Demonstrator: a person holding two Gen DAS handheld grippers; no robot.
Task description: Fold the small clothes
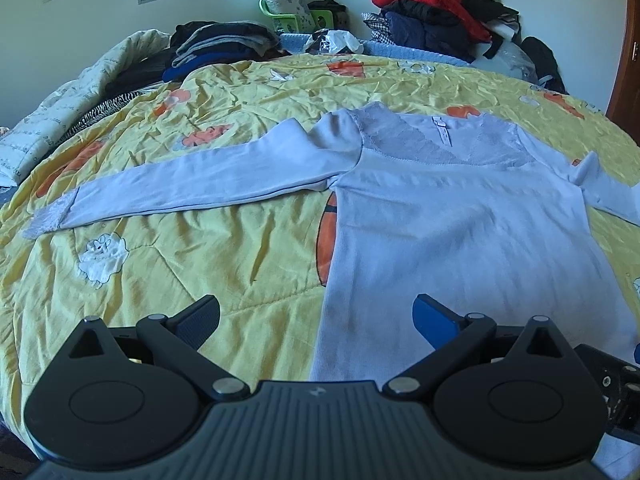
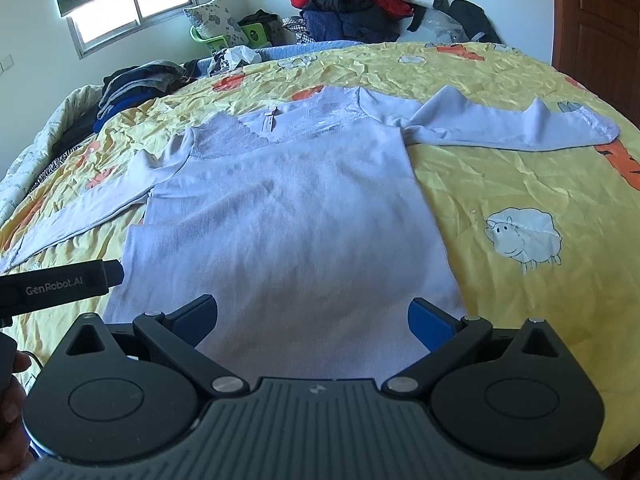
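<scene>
A pale lilac long-sleeved top [image 1: 460,220] lies flat on the yellow quilt [image 1: 180,248], neck with lace yoke at the far end, both sleeves spread out sideways. It also shows in the right wrist view [image 2: 288,216]. My left gripper [image 1: 316,320] is open and empty, hovering over the hem's left corner. My right gripper [image 2: 312,320] is open and empty, hovering over the middle of the hem. The left gripper's body [image 2: 60,286] shows at the left edge of the right wrist view.
Folded dark clothes [image 1: 224,42] are stacked at the far left of the bed. A heap of red and dark garments [image 1: 436,12] rises at the far right. A green basket [image 1: 304,18] and a pillow stand by the window. A brown door [image 2: 596,20] is at right.
</scene>
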